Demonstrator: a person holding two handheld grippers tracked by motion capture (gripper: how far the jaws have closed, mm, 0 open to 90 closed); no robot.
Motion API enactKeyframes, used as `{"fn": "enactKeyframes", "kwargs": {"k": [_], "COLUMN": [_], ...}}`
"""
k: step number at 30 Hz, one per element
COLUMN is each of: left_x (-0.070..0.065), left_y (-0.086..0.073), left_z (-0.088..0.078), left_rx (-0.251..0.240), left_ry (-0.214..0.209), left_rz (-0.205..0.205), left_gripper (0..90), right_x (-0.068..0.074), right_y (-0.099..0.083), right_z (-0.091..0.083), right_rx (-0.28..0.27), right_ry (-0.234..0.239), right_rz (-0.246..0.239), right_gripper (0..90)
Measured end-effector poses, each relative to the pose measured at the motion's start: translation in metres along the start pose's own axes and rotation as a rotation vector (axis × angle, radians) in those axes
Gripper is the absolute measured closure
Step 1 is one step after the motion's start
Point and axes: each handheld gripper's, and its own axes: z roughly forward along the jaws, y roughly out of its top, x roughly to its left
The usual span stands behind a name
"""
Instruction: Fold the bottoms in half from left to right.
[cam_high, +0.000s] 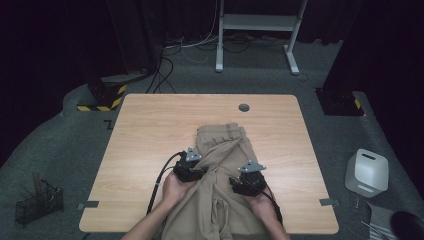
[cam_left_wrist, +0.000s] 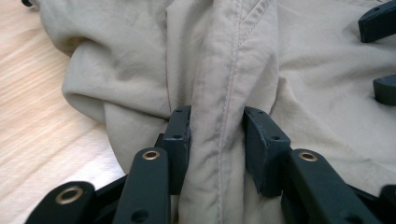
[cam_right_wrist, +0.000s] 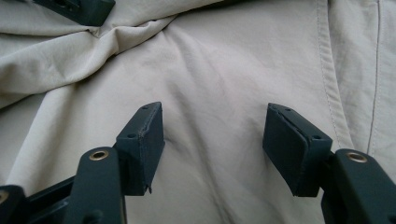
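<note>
Trousers (cam_high: 220, 170) of beige cloth lie rumpled on the near half of the wooden table (cam_high: 150, 130), legs trailing off its near edge. Left gripper (cam_left_wrist: 217, 135) pinches a raised, stitched fold between its pads — likely to lift or drag that seam for folding. Right gripper (cam_right_wrist: 212, 140) hovers over flat cloth, jaws wide, nothing between them, seemingly seeking a second hold. Waistband and leg ends are hard to make out — cut off or bunched.

Lit table, dark surroundings, soft close-ups
</note>
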Motion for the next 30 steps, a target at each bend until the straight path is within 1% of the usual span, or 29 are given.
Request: {"fn": "enactKeyframes", "kwargs": {"k": [2,8,11,15,18,21,22,23,24,25,26,28,29,30], "left_x": [0.005,0.022,0.033,0.049,0.060,0.070,0.072,0.072,0.072,0.071,0.070,0.068,0.068,0.067], "left_y": [0.001,0.011,0.017,0.026,0.035,0.043,0.044,0.044,0.044,0.043,0.042,0.040,0.039,0.037], "left_z": [0.001,0.005,0.009,0.016,0.021,0.024,0.024,0.022,0.017,0.012,0.006,-0.010,-0.018,-0.025], "left_rx": [0.003,0.038,0.056,0.074,0.101,0.134,0.144,0.154,0.153,0.143,0.125,0.098,0.088,0.081], "left_ry": [0.007,0.022,0.038,0.064,0.094,0.104,0.103,0.103,0.099,0.092,0.081,0.085,0.082,0.079], "left_rz": [-0.003,-0.003,0.000,-0.010,-0.018,-0.038,-0.037,-0.032,-0.036,-0.040,-0.038,-0.029,-0.025,-0.031], "left_gripper": [64.6,64.8,64.6,63.0,61.5,60.5,60.3,59.7,58.5,56.0,54.8,51.6,50.5,49.6], "right_x": [0.002,0.006,0.006,0.005,0.002,0.001,0.001,0.002,0.001,0.001,0.000,-0.001,-0.002,-0.004], "right_y": [0.005,0.020,0.028,0.042,0.055,0.066,0.068,0.070,0.072,0.073,0.073,0.071,0.070,0.068], "right_z": [0.004,0.020,0.028,0.042,0.053,0.063,0.064,0.065,0.064,0.059,0.054,0.038,0.030,0.023], "right_rx": [0.004,-0.003,-0.004,0.001,0.010,0.021,0.024,0.032,0.040,0.039,0.023,-0.027,-0.040,-0.043], "right_ry": [-0.002,-0.012,-0.017,-0.025,-0.031,-0.036,-0.034,-0.036,-0.024,0.007,0.015,0.021,0.021,0.019], "right_rz": [0.004,0.014,0.018,0.028,0.033,0.040,0.044,0.044,0.049,0.074,0.079,0.085,0.075,0.067], "right_gripper": [38.4,38.4,38.4,38.4,38.3,38.9,39.5,41.2,42.5,42.6,42.9,44.0,44.0,44.1]}}
